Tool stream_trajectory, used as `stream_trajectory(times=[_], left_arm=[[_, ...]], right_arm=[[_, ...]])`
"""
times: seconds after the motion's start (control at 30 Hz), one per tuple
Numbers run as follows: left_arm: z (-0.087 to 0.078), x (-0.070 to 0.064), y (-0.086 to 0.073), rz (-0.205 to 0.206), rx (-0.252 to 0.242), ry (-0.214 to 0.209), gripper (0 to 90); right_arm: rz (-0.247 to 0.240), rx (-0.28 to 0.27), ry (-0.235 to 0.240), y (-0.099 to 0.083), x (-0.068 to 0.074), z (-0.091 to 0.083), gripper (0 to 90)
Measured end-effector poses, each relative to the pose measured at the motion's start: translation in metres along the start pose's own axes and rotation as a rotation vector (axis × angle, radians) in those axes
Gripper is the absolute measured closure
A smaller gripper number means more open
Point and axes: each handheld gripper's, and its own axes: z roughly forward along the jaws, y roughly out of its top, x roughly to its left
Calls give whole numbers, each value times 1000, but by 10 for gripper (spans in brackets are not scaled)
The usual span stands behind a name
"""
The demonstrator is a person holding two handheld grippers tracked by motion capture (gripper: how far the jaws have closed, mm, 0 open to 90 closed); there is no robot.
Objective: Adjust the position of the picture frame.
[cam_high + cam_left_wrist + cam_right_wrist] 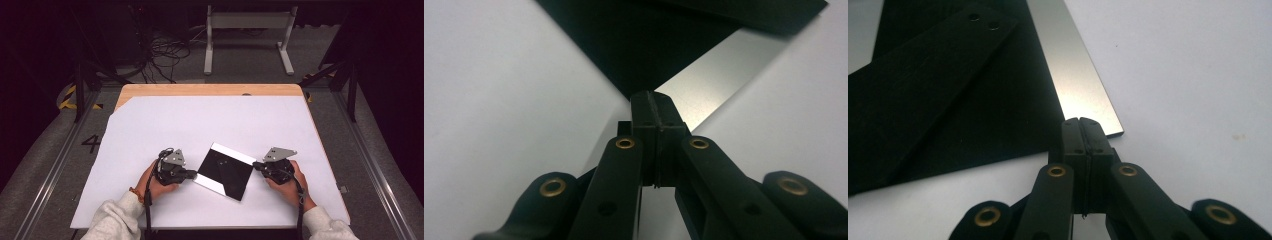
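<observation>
A black square sheet [225, 170] with shiny silver strips along two opposite edges lies flat, turned like a diamond, on the white table cover [200, 120]. My left gripper [194, 174] is shut, its tips at the sheet's left corner. In the left gripper view the shut tips [651, 95] meet the point where the black sheet [649, 45] and the silver strip [709, 85] join. My right gripper [256, 164] is shut at the right corner. In the right gripper view its tips [1083, 121] rest on the end of the silver strip [1073, 65], beside the black sheet [973, 100]. Nothing shows between either pair of jaws.
The white cover leaves a strip of wooden tabletop [200, 90] bare at the far edge. Beyond the table, cables [165, 50] lie on the floor next to a white metal stand [247, 20]. A person's hands and light sleeves come in from the bottom.
</observation>
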Motion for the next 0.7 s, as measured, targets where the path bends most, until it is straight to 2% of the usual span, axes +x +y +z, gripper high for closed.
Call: stream_trajectory(times=[0.1,0.23,0.33,0.47,0.53,0.57,0.7], left_arm=[[-1,-4,-2,8,1,-2,900],[-2,-13,-5,13,-3,-17,900],[-2,-18,-5,27,6,-10,900],[-1,-22,-5,28,8,-17,900],[-1,-25,-4,28,21,-6,900],[-1,-27,-3,42,24,-7,900],[-1,-30,-4,37,21,-12,900]], right_arm=[[3,3,12,6,-5,7,900],[2,0,10,11,-7,13,900],[0,-2,2,14,-8,17,900],[13,-9,7,17,-10,21,900],[4,-6,4,19,-11,22,900],[4,-8,4,19,-11,23,900],[4,-7,6,20,-12,24,900]])
